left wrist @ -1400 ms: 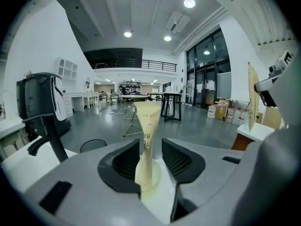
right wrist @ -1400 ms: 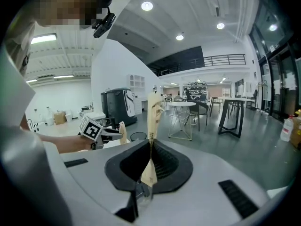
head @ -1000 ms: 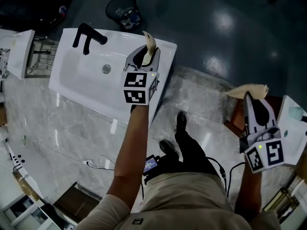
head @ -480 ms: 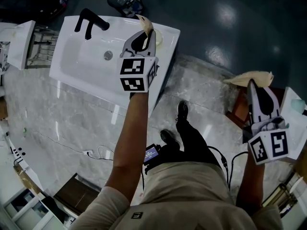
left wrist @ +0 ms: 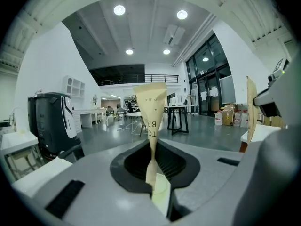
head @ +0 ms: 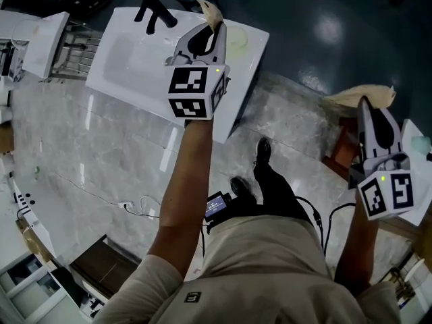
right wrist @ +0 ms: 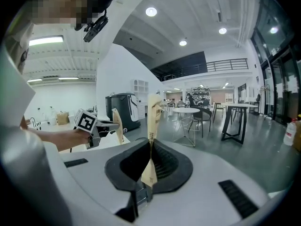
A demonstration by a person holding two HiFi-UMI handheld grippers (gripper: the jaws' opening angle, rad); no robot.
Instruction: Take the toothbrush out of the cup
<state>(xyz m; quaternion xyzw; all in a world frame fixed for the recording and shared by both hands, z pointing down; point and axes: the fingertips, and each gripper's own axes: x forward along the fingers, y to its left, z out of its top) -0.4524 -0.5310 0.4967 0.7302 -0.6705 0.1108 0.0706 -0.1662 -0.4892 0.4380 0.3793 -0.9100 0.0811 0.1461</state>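
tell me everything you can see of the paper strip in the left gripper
The paper strip is thin and tan, with dark printed letters, only partly readable. Its top is broad; lower down it twists to a narrow waist, then widens into a paler end. It stands roughly upright, sticking out past the left gripper, whose jaws have just closed on its lower part. Nothing else touches it. In the head view it shows over the sink's far edge.

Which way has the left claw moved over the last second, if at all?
Yes. In the head view the left claw has shifted along the white sink toward its black faucet, having just closed on a paper packet.
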